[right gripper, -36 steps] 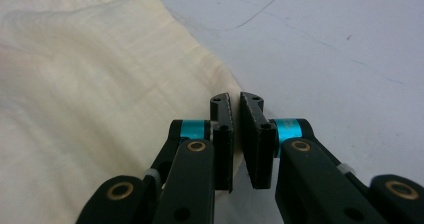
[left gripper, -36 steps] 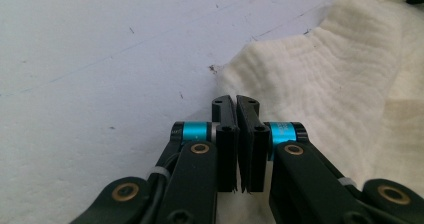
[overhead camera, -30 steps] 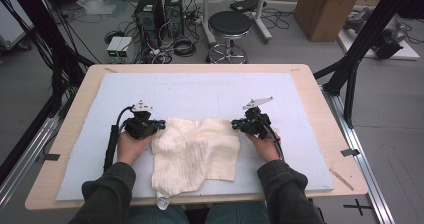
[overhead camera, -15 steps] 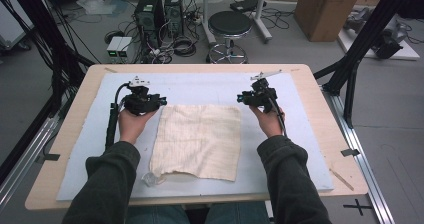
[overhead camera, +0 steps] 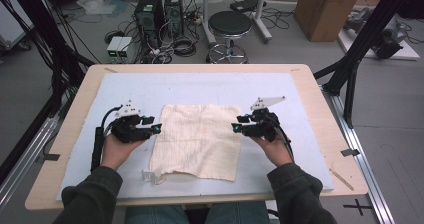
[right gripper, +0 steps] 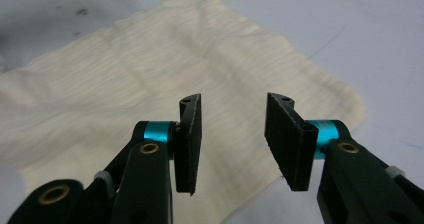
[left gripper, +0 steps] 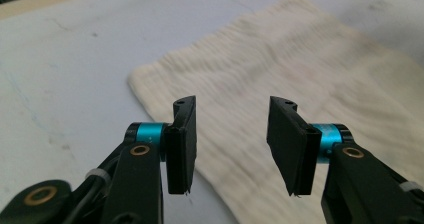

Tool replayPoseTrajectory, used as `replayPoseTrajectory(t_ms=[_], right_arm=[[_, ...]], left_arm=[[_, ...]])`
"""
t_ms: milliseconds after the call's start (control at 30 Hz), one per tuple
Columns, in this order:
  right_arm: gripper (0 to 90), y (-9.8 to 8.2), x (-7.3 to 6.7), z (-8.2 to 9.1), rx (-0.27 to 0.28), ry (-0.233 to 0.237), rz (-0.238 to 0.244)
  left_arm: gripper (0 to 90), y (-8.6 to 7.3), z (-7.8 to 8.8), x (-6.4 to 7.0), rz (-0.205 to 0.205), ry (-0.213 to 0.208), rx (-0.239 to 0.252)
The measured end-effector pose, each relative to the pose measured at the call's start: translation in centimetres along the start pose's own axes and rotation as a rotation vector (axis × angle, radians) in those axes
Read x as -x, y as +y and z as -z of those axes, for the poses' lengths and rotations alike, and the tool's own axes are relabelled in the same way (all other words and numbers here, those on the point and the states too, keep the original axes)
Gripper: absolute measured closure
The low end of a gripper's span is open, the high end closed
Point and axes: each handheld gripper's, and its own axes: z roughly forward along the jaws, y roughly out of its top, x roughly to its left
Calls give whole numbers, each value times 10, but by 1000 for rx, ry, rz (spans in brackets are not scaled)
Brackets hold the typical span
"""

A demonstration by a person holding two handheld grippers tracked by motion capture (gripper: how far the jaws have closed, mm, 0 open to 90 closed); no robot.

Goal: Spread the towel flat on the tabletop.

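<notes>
The cream cloth lies spread flat on the pale blue mat at the centre of the high view, so the laying-out looks done; any folding is not yet begun. The left gripper and right gripper flank its side edges, jaws having just been opening, now about half apart, gripping nothing.

The right gripper has its two black jaws apart, and they have just been opening; nothing is between them. Beyond them a cream cloth lies flat on the pale blue-grey mat. One rounded corner of the cloth is at the right, near the right jaw.
</notes>
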Motion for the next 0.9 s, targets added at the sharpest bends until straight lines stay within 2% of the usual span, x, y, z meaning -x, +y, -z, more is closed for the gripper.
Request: replayPoseTrajectory(t_ms=[33,67,133,167,233,267,300,367,467,600,633,667,733,767,800,900], right_arm=[[568,-8,-10,4,11,28,10],[561,-13,-15,5,9,37,7],[549,-21,-23,7,12,61,23],[547,-25,-27,8,11,75,20],[542,-29,-31,8,5,86,23],[536,-36,-38,8,-9,99,42],[536,-36,-38,8,-9,99,42],[534,-43,-47,8,-17,126,71],[543,-50,-55,8,-29,146,86],[572,-56,-61,6,-48,165,93],[595,-60,-65,3,-60,173,108],[595,-60,-65,3,-60,173,108],[628,-62,-68,-4,-102,181,134],[628,-62,-68,-4,-102,181,134],[641,-63,-70,-8,-137,177,154],[655,-64,-70,-11,-164,175,168]], left_arm=[[540,-5,4,4,-1,-11,4],[536,-9,7,7,-7,-21,3],[528,-19,13,13,7,-38,18],[520,-22,16,16,5,-43,8],[521,-29,22,21,-7,-64,21],[519,-33,24,23,-10,-78,20],[519,-36,26,26,-11,-90,15],[515,-42,28,32,-33,-103,0],[515,-48,29,36,-47,-117,-14],[508,-54,26,41,-81,-127,-69],[507,-55,24,43,-93,-124,-85],[510,-55,24,43,-93,-124,-85],[537,-56,23,43,-94,-135,-96],[537,-57,22,43,-97,-145,-105],[572,-57,21,43,-100,-153,-118],[591,-60,17,44,-118,-166,-162]])
